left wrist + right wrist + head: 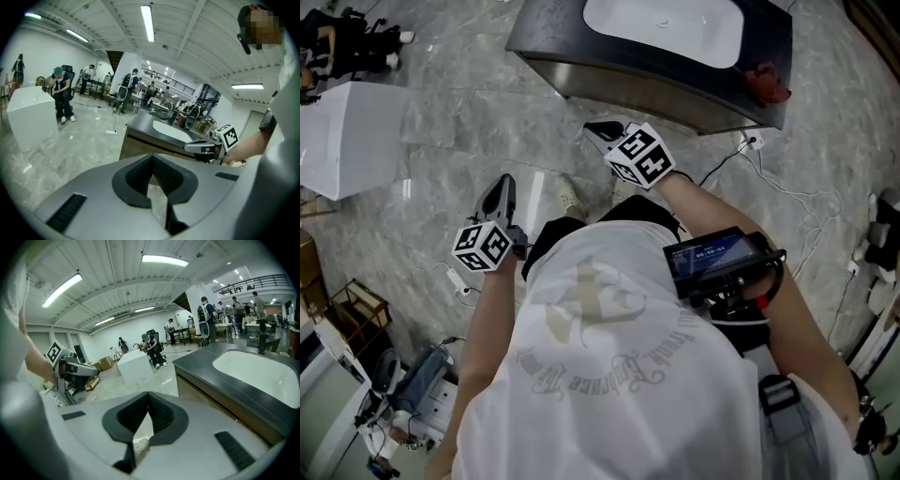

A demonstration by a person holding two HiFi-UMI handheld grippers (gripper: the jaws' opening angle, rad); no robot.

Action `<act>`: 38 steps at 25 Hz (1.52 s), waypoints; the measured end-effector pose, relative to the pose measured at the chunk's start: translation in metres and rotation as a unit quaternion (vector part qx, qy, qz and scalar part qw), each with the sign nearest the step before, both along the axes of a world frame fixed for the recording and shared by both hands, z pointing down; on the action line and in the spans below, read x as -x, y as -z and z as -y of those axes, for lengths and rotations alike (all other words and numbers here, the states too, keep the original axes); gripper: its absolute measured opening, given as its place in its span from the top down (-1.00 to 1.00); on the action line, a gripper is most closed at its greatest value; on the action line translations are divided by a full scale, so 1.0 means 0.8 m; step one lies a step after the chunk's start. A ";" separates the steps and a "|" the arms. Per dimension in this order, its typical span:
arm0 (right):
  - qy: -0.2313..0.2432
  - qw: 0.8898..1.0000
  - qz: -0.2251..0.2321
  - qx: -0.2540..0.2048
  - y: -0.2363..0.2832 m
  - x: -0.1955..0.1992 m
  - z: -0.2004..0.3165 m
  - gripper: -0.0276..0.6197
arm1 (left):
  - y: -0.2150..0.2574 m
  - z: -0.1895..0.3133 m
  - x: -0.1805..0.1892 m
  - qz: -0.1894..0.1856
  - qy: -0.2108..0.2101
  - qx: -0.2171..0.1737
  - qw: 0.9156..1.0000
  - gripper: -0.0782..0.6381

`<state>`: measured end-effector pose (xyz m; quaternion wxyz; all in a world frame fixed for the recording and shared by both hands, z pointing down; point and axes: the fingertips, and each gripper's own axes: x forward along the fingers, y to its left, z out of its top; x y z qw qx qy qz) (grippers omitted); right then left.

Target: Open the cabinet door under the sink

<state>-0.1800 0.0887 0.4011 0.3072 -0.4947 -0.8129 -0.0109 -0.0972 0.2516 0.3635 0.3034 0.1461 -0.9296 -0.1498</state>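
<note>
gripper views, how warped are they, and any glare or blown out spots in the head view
Left gripper view: strong fisheye, straight lines bow and the corners go black; the ceiling strip light is blown out. Right gripper view: same warp, the sink counter edge curves. Head view: little distortion, the white sink basin is nearly washed out and the glossy floor shows pale reflections.

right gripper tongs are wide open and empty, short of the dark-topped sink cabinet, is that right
Not open: the right gripper tongs are shut, and empty, short of the dark-topped sink cabinet. The right gripper view shows it.
</note>
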 end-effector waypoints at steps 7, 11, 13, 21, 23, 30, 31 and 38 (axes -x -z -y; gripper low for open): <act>-0.038 0.999 0.001 -0.015 -0.002 0.009 0.014 0.88 | -0.012 0.038 0.040 0.008 -0.083 0.005 0.996 0.76; -0.062 0.998 0.007 -0.030 0.008 0.002 -0.041 0.88 | 0.002 -0.008 0.048 0.028 -0.118 -0.002 0.993 0.76; -0.072 0.997 0.006 -0.036 0.008 0.000 -0.058 0.88 | 0.001 -0.023 0.052 0.030 -0.132 -0.006 0.991 0.76; -0.115 0.991 -0.007 -0.060 -0.012 -0.013 -0.022 0.88 | -0.027 -0.016 0.057 0.021 -0.163 -0.008 0.986 0.76; -0.131 0.989 -0.008 -0.075 -0.022 -0.011 0.003 0.88 | -0.040 0.002 0.059 0.019 -0.172 -0.013 0.985 0.76; -0.157 0.976 -0.015 -0.152 -0.065 0.002 -0.022 0.88 | -0.088 -0.047 0.062 -0.014 -0.190 -0.030 0.981 0.76; -0.156 0.974 -0.013 -0.165 -0.071 0.010 -0.029 0.88 | -0.093 -0.056 0.067 -0.016 -0.190 -0.031 0.981 0.76; -0.116 0.965 0.005 -0.234 -0.138 0.055 -0.015 0.87 | -0.135 -0.053 0.065 -0.040 -0.159 -0.034 0.986 0.76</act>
